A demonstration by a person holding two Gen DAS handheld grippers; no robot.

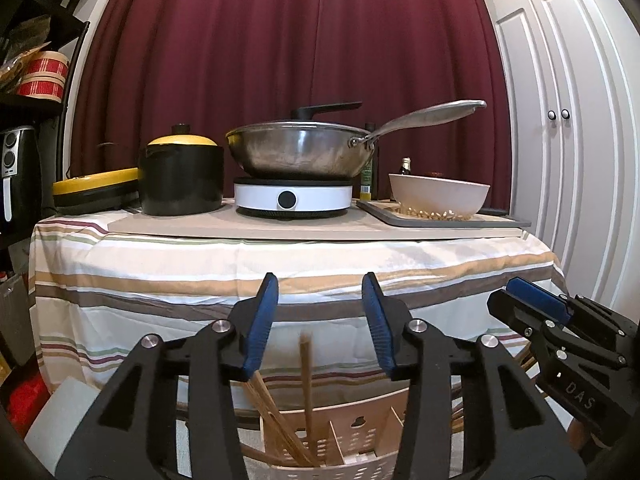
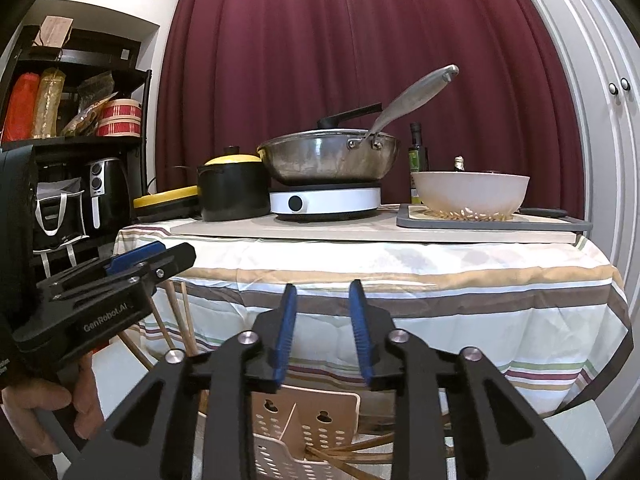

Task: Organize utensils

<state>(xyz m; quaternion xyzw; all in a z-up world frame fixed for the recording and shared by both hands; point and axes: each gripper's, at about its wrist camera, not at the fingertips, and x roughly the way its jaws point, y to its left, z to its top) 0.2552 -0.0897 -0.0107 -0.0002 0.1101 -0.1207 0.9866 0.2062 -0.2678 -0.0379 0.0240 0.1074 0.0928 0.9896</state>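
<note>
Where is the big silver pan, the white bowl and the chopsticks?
big silver pan (image 1: 298, 154): left wrist view, on its metal side wall.
white bowl (image 2: 470, 192): right wrist view, on its outer front wall.
chopsticks (image 1: 306, 380): left wrist view, on the upright wooden stick standing in the perforated holder.

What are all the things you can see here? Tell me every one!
Chopsticks: several, wooden, standing in the holder below the grippers.
Utensil holder: one, beige with holes, low in front of the table.
Wok: one, silver, on the cooker.
Cooker: one, white, mid table.
Pot: one, black with yellow lid, left of the cooker.
Bowl: one, white, on the grey tray.
Tablecloth: one, striped.
Curtain: one, dark red, behind.
Left gripper: open, empty.
Right gripper: open, empty.
</note>
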